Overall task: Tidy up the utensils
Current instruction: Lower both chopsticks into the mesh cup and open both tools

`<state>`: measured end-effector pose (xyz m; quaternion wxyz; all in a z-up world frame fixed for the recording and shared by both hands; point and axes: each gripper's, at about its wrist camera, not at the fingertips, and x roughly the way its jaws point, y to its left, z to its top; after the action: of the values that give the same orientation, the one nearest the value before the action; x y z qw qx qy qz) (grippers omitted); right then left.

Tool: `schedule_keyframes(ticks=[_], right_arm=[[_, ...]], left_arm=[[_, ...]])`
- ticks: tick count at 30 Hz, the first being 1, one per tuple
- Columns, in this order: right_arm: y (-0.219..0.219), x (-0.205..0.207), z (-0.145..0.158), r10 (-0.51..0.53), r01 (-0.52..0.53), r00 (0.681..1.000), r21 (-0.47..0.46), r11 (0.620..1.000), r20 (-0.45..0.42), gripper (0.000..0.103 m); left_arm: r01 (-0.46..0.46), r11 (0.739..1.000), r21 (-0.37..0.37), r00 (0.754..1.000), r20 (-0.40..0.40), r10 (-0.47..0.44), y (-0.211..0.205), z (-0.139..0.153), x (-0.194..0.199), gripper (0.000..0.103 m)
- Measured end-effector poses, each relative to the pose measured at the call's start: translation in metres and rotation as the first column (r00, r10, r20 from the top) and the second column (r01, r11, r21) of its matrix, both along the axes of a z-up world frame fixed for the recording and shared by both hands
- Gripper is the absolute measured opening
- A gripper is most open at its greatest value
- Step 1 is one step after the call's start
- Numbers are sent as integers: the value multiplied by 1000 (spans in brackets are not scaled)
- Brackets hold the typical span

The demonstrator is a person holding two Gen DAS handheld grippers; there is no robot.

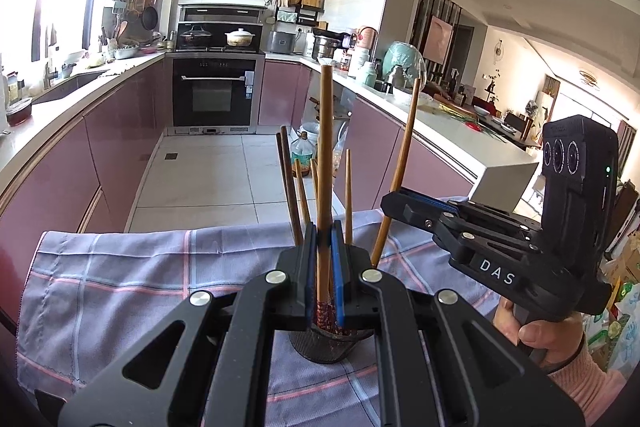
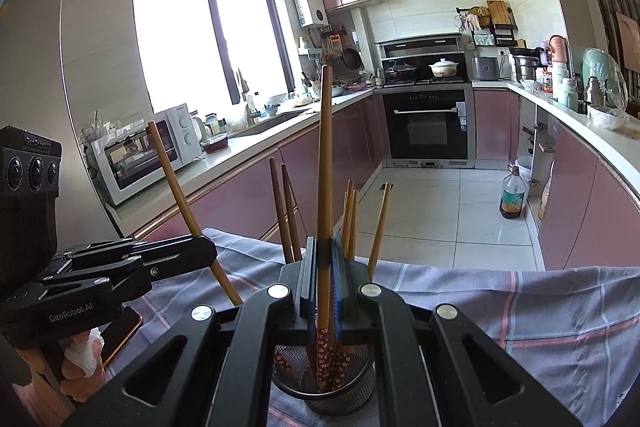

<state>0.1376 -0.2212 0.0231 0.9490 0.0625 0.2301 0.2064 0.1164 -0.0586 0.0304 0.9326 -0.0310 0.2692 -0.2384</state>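
My left gripper (image 1: 323,239) has its jaws clamped on a bamboo chopstick (image 1: 325,163) standing in the mesh holder (image 1: 324,345) on the checked cloth (image 1: 120,279), my right gripper (image 2: 324,255) pinching another chopstick (image 2: 325,163), kitchen oven (image 1: 214,95) beyond.

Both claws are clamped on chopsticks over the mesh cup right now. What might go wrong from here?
1. The left claw and right claw each pinch one chopstick over the same small mesh cup; lowering both together risks a collision.
2. Other chopsticks already lean inside the cup, so a new one may snag.
3. The cup stands on a loose checked cloth, so a sideways push might tip it.
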Motion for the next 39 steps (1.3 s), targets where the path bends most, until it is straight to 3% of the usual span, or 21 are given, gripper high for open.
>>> schedule_keyframes(ticks=[21, 35, 39], right_arm=[[6, 16, -29, 12, -17, 994, -48, 999, -110, 6], [4, 23, -39, -35, 29, 994, -55, 998, -105, 5], [4, 28, -47, -23, 14, 989, -63, 998, -146, 6]], left_arm=[[65, 996, 66, 986, -157, -54, -10, -49, 43, 8], [61, 995, 75, 982, -185, -47, -14, -63, 59, 8], [60, 995, 75, 980, -192, -45, -13, -67, 62, 8]])
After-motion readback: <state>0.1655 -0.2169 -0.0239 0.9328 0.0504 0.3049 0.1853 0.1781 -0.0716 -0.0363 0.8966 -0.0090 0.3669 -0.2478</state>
